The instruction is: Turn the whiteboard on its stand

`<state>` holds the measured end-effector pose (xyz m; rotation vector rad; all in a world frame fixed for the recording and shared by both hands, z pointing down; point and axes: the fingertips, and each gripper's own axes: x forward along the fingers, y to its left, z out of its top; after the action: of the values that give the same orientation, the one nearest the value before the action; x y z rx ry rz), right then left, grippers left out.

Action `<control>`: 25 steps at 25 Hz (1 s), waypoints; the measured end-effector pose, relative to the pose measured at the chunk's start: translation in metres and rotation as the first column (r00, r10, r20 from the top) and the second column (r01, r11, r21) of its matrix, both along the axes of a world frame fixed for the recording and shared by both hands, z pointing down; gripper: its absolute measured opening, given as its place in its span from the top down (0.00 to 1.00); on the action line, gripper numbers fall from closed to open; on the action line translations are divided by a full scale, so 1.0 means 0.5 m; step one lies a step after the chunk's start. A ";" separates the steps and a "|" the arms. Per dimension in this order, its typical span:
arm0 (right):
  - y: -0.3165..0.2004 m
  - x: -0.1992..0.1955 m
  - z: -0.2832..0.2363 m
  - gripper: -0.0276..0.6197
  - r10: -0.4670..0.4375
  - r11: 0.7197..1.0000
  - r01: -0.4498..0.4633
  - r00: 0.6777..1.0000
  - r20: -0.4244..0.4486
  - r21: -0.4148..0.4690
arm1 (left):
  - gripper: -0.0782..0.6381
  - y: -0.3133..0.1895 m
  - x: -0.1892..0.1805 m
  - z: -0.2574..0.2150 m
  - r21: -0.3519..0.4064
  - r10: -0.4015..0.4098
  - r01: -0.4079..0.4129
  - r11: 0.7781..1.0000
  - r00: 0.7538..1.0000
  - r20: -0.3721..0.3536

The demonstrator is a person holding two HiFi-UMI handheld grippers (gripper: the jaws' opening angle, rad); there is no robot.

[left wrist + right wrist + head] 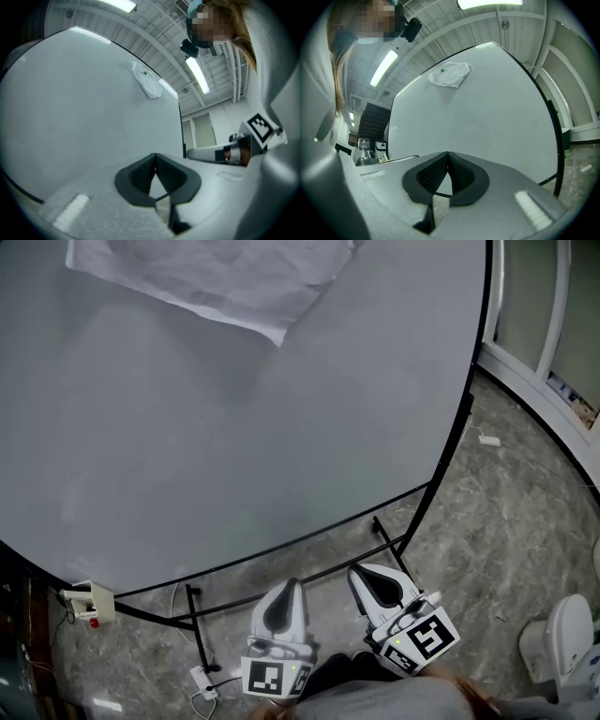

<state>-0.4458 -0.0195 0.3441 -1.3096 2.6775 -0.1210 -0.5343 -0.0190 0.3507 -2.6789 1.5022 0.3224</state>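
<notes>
Head view: the whiteboard [234, 427] fills most of the frame as a broad pale grey panel with a thin black rim. A crumpled white sheet [234, 273] sticks to it near the top. Below its lower edge the black bars of the stand [198, 629] rise from a grey marbled floor [506, 521], where a white power strip [202, 679] lies by the stand's foot. The left gripper [291, 585] and the right gripper [361, 570] sit side by side at the bottom of the frame. Both point toward the board's lower edge and stand apart from it.

Left gripper view: the two dark ribbed pads are pressed together at their tips with nothing pinched between them. The whiteboard stands ahead of the jaws, taking up the left and middle of the frame, with the white sheet high on it. The right gripper shows just to the right with its marker cube.

Right gripper view: the jaws are likewise pressed together at the tips and empty. The whiteboard faces them, its black right edge running down to the floor, and the sheet is near its top.
</notes>
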 end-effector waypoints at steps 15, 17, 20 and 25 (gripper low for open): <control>-0.075 -0.013 0.007 0.96 -0.002 1.000 0.003 0.999 0.032 -0.019 | 0.90 -0.094 0.009 0.012 0.019 0.029 -0.029 0.999 1.000 0.011; -0.094 0.015 0.002 0.96 -0.003 1.000 0.004 0.999 0.036 -0.010 | 0.90 -0.112 0.039 0.020 0.011 0.036 -0.036 0.999 0.999 0.020; -0.131 0.079 0.004 0.96 0.000 1.000 0.000 1.000 0.029 0.001 | 0.90 -0.147 0.104 0.035 -0.004 0.045 -0.045 0.999 0.999 0.021; -0.191 0.250 0.024 0.96 0.006 1.000 -0.006 1.000 0.000 0.000 | 0.90 -0.207 0.267 0.052 -0.004 0.035 -0.035 0.999 0.999 -0.002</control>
<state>-0.3209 -0.1151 0.3562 -1.3167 2.6733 -0.1201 -0.4010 -0.1225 0.3768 -2.7113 1.4592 0.3241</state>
